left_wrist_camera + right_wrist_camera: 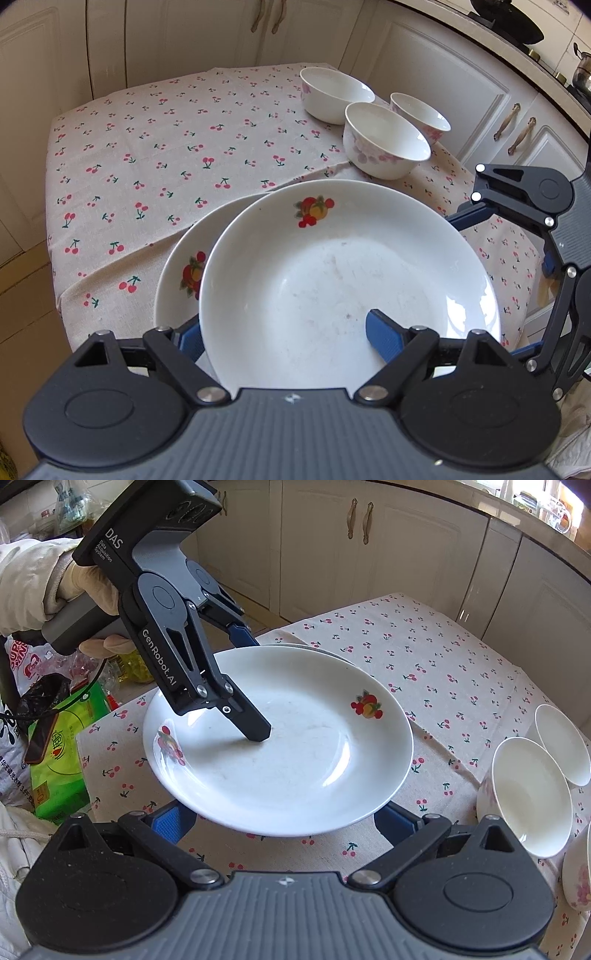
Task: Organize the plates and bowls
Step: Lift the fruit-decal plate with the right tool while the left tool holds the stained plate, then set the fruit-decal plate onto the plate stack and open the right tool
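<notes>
A white deep plate with fruit print (332, 280) (295, 753) is held over a second like plate (181, 269) (306, 647) on the cherry-print tablecloth. My left gripper (288, 332) (251, 686) straddles the upper plate's near rim, one finger (384, 332) inside the dish and one below; its jaws look closed on the rim. My right gripper (284, 819) (476, 184) is open, its fingers under the plate's right edge, apart from it. Three white floral bowls (384, 140) (524, 794) stand at the table's right.
The table (147, 147) (443, 657) is small, with white cabinets behind and beside it. Bags, a green packet (59, 753) and clutter lie beside the table's left edge in the right wrist view. A counter with pots (517, 26) runs behind.
</notes>
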A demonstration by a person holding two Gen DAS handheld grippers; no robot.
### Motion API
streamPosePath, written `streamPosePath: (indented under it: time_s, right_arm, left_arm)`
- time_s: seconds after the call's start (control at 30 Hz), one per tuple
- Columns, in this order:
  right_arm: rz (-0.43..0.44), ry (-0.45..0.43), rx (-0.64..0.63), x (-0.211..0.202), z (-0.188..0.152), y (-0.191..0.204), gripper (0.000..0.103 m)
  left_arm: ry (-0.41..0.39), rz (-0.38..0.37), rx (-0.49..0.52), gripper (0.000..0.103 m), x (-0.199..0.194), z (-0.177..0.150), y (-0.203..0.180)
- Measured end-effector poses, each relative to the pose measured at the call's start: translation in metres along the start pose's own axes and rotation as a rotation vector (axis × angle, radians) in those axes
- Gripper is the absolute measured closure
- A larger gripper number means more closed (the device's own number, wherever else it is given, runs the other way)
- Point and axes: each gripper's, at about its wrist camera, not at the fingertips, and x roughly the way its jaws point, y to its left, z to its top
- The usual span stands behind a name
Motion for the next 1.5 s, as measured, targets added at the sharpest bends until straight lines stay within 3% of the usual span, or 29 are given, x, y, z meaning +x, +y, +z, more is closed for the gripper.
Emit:
streamPosePath:
  time_s: [0.67,1.5]
  right_arm:
    - [0.0,0.007,-0.032,0.004,0.001,0.003,0.0]
    - [0.004,-0.043,-0.067,-0.003,0.013,0.015,0.0]
  left_arm:
    - [0.047,0.022,-0.013,0.016,-0.004,-0.006,0.0]
    - [0.015,0.017,-0.044,0.016,-0.029,-0.013,0.003]
